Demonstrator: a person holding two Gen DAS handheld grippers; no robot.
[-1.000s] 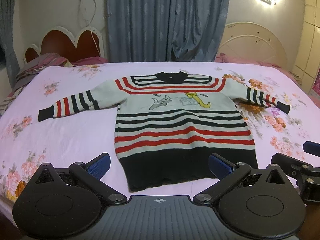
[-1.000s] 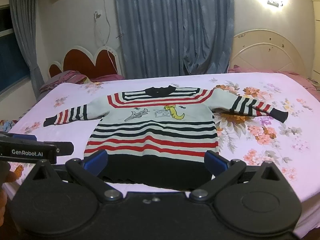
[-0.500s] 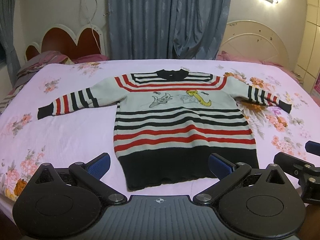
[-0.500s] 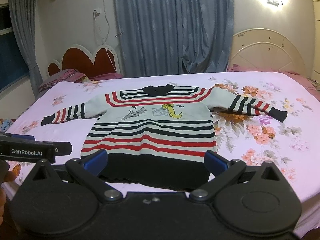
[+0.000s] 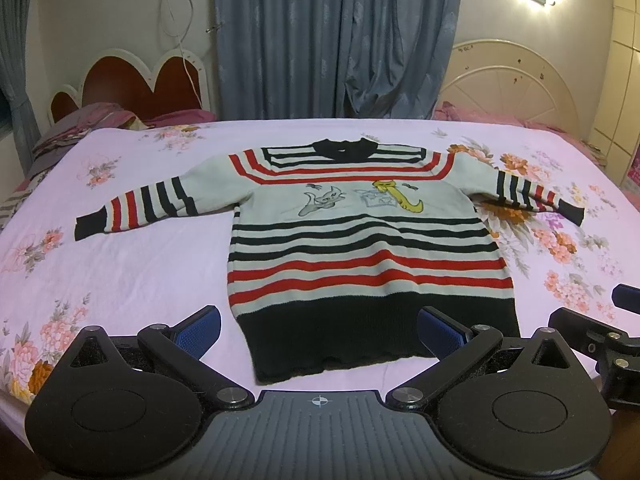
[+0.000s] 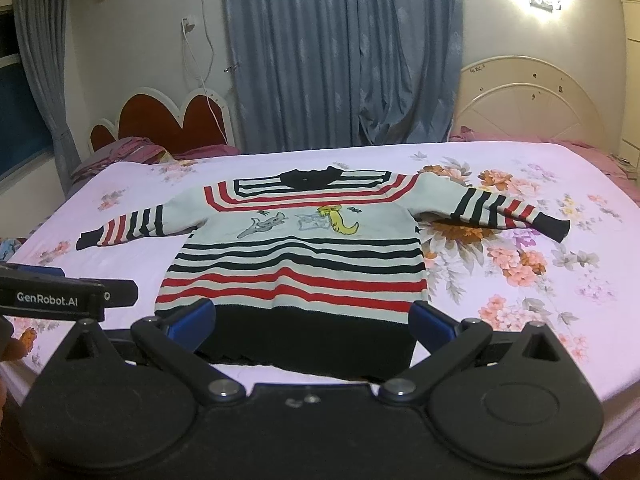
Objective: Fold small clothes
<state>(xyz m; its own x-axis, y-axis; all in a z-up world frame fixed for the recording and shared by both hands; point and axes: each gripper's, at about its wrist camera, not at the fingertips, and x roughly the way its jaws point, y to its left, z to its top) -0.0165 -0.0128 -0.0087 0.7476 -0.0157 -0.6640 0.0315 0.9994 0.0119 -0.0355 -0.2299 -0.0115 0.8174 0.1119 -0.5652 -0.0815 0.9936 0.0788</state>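
Observation:
A small striped sweater (image 5: 360,248) (image 6: 296,264) lies flat, front up, on the bed, with both sleeves spread out and its black hem nearest me. It is white with red and black bands and a cartoon print on the chest. My left gripper (image 5: 320,330) is open and hovers just short of the hem, with nothing between its blue pads. My right gripper (image 6: 312,320) is open too, level with the hem, and holds nothing. The right gripper shows at the left view's right edge (image 5: 608,336); the left gripper shows at the right view's left edge (image 6: 60,296).
The bed is covered by a pink floral sheet (image 5: 120,264) (image 6: 540,264). Pillows and a heart-shaped headboard (image 5: 136,84) stand at the far left, a cream round headboard (image 5: 516,80) at the far right, blue curtains (image 5: 336,36) behind. The bed's near edge lies just under the grippers.
Both views have tilted slightly, so the sweater sits lower and a bit nearer in frame. Both grippers stay open and empty.

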